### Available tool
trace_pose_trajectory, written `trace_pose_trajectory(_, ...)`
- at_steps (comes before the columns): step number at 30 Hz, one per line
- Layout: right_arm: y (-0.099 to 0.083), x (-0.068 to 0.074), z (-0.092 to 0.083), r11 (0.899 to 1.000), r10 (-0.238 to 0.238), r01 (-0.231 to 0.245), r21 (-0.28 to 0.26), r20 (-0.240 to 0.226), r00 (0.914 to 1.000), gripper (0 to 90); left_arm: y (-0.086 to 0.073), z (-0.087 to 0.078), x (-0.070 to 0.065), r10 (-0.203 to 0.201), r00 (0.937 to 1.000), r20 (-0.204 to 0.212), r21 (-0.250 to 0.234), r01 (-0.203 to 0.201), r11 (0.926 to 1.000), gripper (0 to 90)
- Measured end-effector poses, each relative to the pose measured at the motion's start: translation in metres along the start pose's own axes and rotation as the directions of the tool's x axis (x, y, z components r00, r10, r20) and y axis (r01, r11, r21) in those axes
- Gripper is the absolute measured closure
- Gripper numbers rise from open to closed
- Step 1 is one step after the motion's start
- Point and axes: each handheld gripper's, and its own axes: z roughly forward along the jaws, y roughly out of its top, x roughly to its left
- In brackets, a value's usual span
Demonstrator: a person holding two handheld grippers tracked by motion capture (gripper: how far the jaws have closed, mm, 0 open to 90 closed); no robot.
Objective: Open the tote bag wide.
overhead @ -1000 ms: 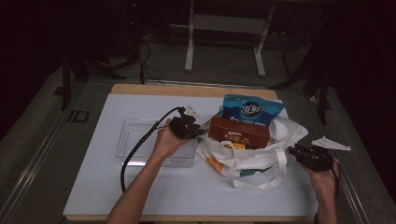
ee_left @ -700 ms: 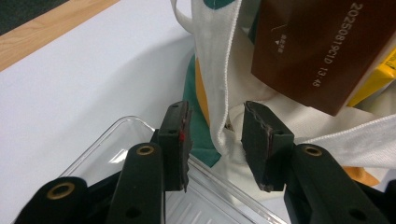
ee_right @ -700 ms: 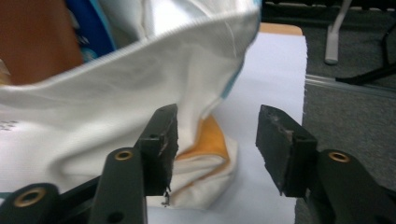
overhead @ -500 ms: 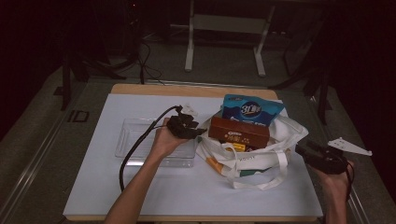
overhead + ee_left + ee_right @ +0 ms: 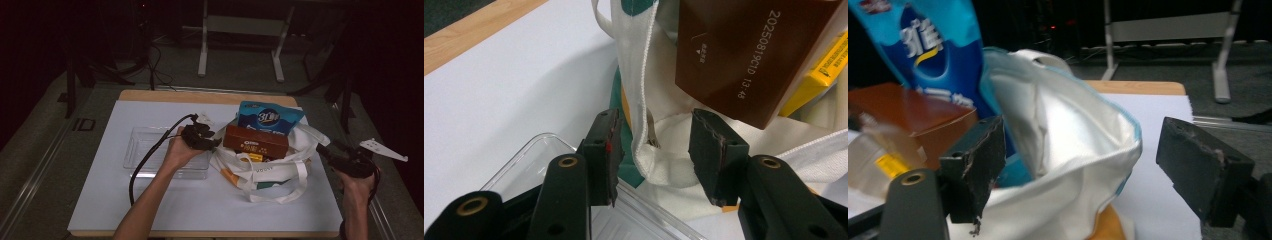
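The white tote bag (image 5: 270, 167) lies on the table's white mat (image 5: 150, 200), a brown box (image 5: 256, 141) and blue pouch (image 5: 269, 119) inside. The left gripper view reveals the box's printed date code (unreadable from the high view). The left gripper (image 5: 655, 145) has just been opening, bag hem loose between its jaws; the right gripper (image 5: 334, 148) stands wide, holding nothing.

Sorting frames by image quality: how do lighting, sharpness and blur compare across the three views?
High view: dim, room beyond the table nearly black, only the white mat lit. Left gripper view: bright and sharp, date print on the brown box readable. Right gripper view: soft, the brown box and blue packet blurred, the cloth bag glaring white.
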Motion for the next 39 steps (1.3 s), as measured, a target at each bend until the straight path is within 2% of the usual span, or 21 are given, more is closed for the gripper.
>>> trace_pose_trajectory(4,-0.001,0.001,0.017,0.995,-0.035,0.027,0.092,0.085,0.9958,27.8,0.000,0.002,-0.001,0.007,1.0000,-0.007,0.012,-0.007,0.9999,56.1)
trace_pose_trajectory(8,-0.013,0.002,0.031,0.987,-0.051,0.035,0.157,0.097,0.9940,33.4,-0.002,0.006,-0.003,0.021,0.9996,-0.017,0.035,-0.021,0.9992,56.0)
trace_pose_trajectory(13,-0.032,0.003,0.047,0.976,-0.060,0.037,0.215,0.103,0.9929,34.8,-0.002,0.008,-0.004,0.032,0.9991,-0.027,0.050,-0.030,0.9983,55.8)
trace_pose_trajectory(16,-0.041,0.002,0.053,0.974,-0.036,0.013,0.225,0.097,0.9946,37.4,-0.003,0.010,-0.003,0.030,0.9990,-0.034,0.058,-0.028,0.9979,55.6)
trace_pose_trajectory(30,-0.062,-0.003,0.056,0.953,-0.036,0.010,0.302,0.080,0.9962,39.6,-0.005,0.016,-0.007,0.037,0.9984,-0.042,0.053,-0.035,0.9979,55.9)
trace_pose_trajectory(35,-0.056,0.001,0.051,0.951,-0.078,0.047,0.305,0.088,0.9931,40.5,-0.006,0.011,-0.008,0.040,0.9983,-0.043,0.025,-0.039,0.9989,53.5)
trace_pose_trajectory(39,-0.043,0.006,0.043,0.959,-0.106,0.080,0.272,0.081,0.9911,38.9,-0.005,0.004,-0.009,0.051,0.9978,-0.042,0.008,-0.051,0.9987,52.4)
